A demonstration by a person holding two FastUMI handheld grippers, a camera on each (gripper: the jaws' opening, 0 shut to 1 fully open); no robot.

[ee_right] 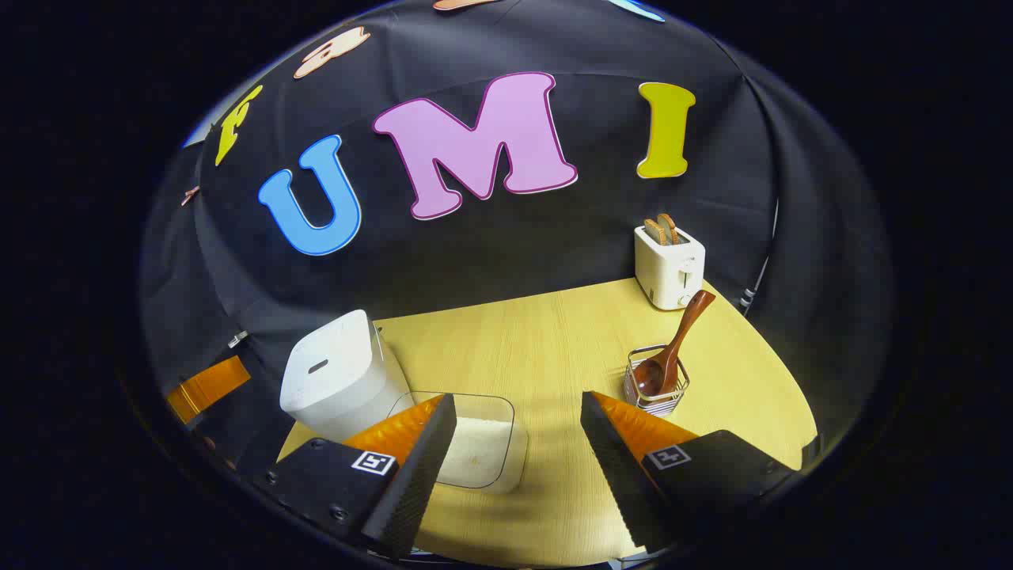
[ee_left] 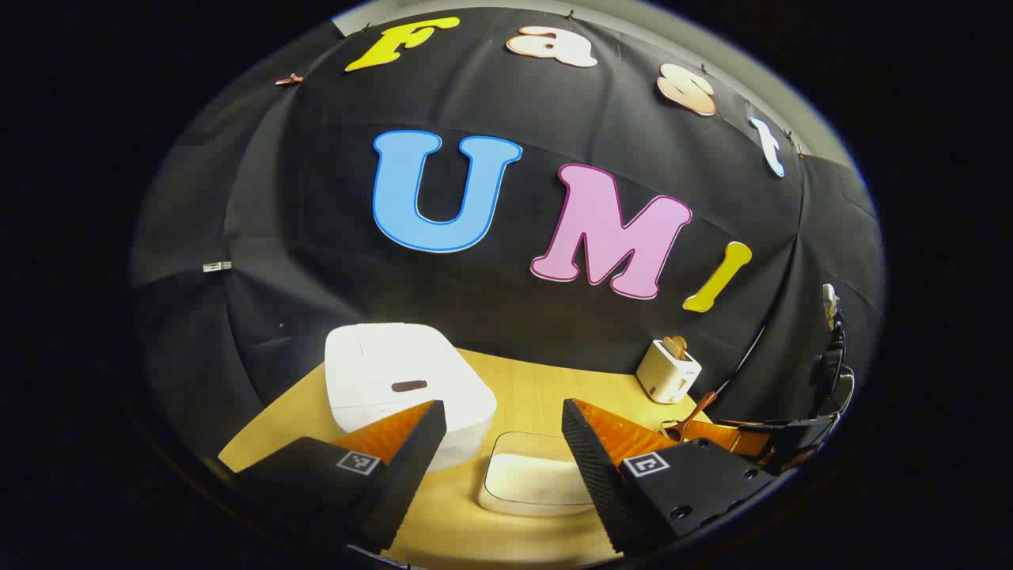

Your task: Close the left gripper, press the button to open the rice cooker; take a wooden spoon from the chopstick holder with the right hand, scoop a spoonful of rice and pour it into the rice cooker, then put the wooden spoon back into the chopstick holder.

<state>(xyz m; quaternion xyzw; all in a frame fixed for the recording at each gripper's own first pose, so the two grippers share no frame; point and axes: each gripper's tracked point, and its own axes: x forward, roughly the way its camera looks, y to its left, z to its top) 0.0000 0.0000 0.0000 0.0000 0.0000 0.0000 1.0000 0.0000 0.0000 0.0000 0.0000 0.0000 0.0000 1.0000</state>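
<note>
Rice cooker (ee_right: pixel 336 372) — lid down, sitting on counter (ee_right: pixel 554 332) beside rice container (ee_right: pixel 479 447). Wooden spoon (ee_right: pixel 673 348) leaning in chopstick holder (ee_right: pixel 654 388). Left gripper (ee_left: pixel 502 467), right gripper (ee_right: pixel 518 459) — both hovering spread, grasping nothing.

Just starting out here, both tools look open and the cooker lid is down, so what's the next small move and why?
Probably close the left tool first: its fingers stand wide apart, and the rice cooker sits shut just ahead with its dark button untouched. Closed fingers would give one blunt tip for pressing it.
</note>
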